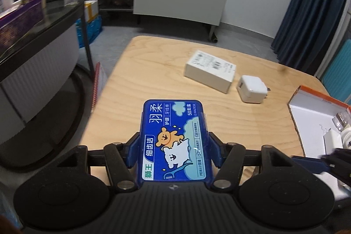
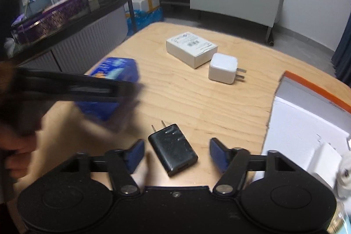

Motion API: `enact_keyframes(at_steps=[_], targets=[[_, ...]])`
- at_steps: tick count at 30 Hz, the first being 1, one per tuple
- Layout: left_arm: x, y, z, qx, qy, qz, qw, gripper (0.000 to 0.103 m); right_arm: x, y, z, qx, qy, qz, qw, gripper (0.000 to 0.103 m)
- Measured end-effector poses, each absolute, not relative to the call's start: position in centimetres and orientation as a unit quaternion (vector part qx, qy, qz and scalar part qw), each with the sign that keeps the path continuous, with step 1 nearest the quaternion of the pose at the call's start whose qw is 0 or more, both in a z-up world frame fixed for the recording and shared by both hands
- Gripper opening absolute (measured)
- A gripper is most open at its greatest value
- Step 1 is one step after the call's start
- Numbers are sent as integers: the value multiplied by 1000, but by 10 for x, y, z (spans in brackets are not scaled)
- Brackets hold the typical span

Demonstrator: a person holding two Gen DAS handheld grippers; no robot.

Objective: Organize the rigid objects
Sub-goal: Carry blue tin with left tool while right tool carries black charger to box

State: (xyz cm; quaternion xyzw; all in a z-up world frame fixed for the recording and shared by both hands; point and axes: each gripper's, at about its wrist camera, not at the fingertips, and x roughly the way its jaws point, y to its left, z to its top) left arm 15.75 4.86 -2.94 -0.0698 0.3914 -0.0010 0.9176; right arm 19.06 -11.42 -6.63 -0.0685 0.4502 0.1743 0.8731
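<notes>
The left gripper [image 1: 174,151] holds a blue floss box [image 1: 174,139] by its long sides, both blue pads pressed flat against it, the box sticking out forward over the wooden bench [image 1: 153,71]. The right gripper [image 2: 176,154] stands half open around a black charger [image 2: 173,149] that lies flat on the bench, prongs pointing away; a gap shows on each side between the pads and the charger, so nothing is gripped there. Beyond the black charger, toward the far edge of the bench, a white carton [image 2: 190,48] lies flat, and a white charger [image 2: 223,68] sits just beside it on the right. To the right of the black charger an open orange-rimmed box [image 2: 307,106] holds some white items that are too blurred to name
</notes>
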Motion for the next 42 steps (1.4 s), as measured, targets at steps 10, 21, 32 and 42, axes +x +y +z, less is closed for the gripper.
enact_keyframes(at_steps=[10,21,32,42], targets=[[132,43,-18,-75,387,-6,919,63,175,-119,-50,-43,425,129,895,43],[105,0,18,-81,351,-56,931,63,124,-160,14,-21,366,80,927,43],[89,-56,35,-65,327,-116,936,63,80,-230,42,17,331,-1,944,43],[90,-96,34,-49,327,-158,930,63,59,-282,48,47,311,-57,948,43]])
